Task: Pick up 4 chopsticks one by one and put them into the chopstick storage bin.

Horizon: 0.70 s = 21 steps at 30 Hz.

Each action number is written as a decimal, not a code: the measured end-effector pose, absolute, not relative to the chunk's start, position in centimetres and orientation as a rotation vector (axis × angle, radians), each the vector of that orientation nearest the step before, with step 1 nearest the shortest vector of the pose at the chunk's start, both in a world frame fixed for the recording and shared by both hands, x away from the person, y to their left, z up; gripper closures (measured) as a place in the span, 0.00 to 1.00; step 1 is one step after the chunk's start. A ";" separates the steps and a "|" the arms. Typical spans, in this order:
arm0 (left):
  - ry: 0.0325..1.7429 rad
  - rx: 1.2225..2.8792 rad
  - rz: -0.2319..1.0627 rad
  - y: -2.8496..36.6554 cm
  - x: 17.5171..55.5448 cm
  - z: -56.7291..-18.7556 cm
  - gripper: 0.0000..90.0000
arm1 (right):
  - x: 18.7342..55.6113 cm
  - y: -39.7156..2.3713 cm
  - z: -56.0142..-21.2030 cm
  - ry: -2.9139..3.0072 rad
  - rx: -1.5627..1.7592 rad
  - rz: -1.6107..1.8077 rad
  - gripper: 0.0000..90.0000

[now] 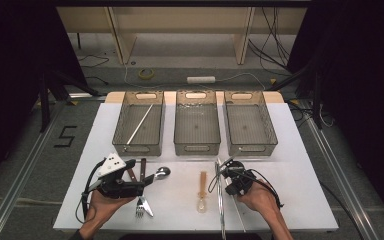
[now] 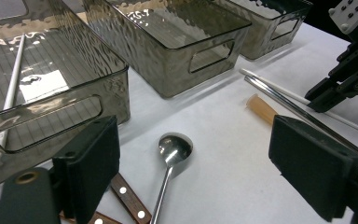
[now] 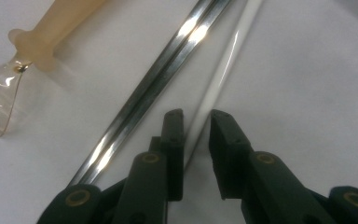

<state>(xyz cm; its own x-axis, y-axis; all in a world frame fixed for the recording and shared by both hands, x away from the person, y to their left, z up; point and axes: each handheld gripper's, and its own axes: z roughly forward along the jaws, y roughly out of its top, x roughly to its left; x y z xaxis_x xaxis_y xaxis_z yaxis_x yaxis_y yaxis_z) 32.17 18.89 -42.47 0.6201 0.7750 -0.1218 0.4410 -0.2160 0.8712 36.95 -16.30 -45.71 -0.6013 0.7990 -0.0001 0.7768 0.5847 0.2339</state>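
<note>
My right gripper (image 1: 224,167) (image 3: 196,116) is low over the mat, its jaws narrowly apart astride the thin end of a white chopstick (image 3: 228,51) (image 1: 239,212). A little gap shows beside the stick, so the pads do not press on it. A shiny metal chopstick (image 3: 168,70) (image 1: 221,210) lies alongside, to its left. My left gripper (image 1: 142,186) (image 2: 193,140) is wide open with nothing between the jaws, hovering over a metal spoon (image 2: 175,147) (image 1: 162,172). A clear plastic spoon with a tan handle (image 1: 202,192) (image 3: 51,32) lies between the two grippers.
Three smoky plastic bins stand in a row at the back: left (image 1: 122,120), middle (image 1: 197,147), right (image 1: 270,125). The left bin holds another white chopstick (image 1: 140,125) (image 2: 14,84). A fork (image 1: 140,206) and wood-handled knives (image 2: 128,196) lie under my left gripper.
</note>
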 end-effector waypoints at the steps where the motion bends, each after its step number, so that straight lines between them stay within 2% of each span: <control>1: 0.976 1.853 0.422 18.9 32.2 -42.5 0.18 | 37.0 -16.4 -45.7 2.701 1.343 0.326 0.86; 21: 0.972 1.858 0.424 18.8 32.2 -42.5 0.18 | 37.5 -17.6 -45.8 2.639 1.398 0.339 0.95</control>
